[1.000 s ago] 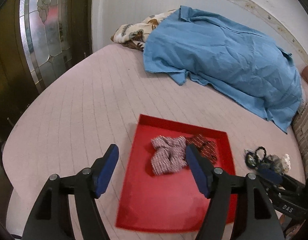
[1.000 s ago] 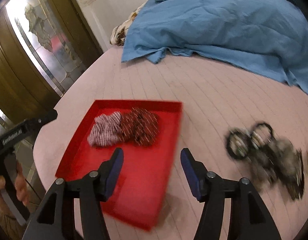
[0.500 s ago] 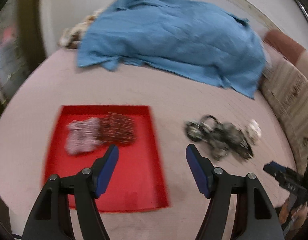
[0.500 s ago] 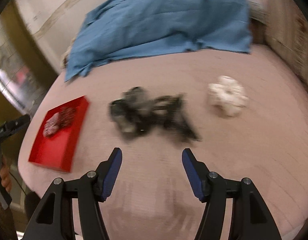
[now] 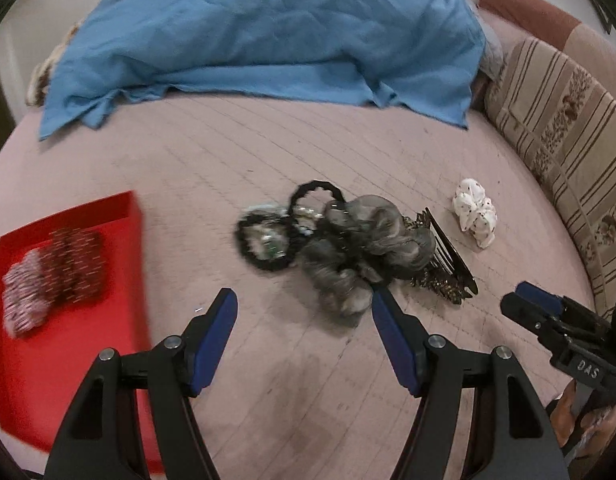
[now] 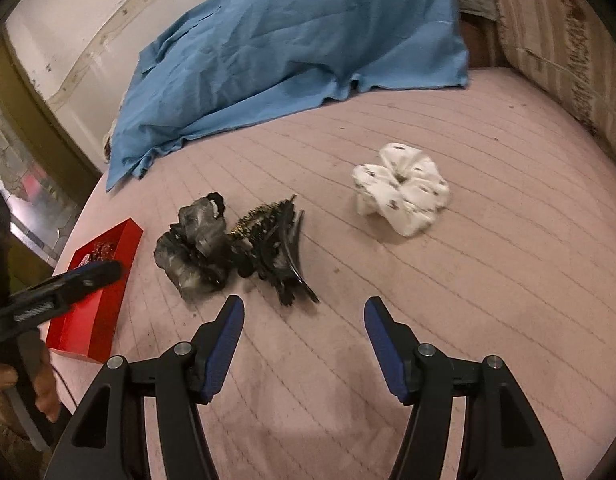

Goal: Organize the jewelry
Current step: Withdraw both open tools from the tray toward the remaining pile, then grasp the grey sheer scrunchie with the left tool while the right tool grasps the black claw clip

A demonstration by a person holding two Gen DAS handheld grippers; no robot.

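On pink bed: two scrunchies already in red tray; dark pile of hair ties, grey scrunchie & comb plus white scrunchie yet to sort. Left claw & right claw both wide, empty. Approx. halfway.

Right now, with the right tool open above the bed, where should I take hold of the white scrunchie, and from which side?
Grip the white scrunchie across one puffy fold of its ring, coming straight down from above with the right tool. It lies flat and alone on the bed, apart from the dark pile, so nothing blocks the fingers.
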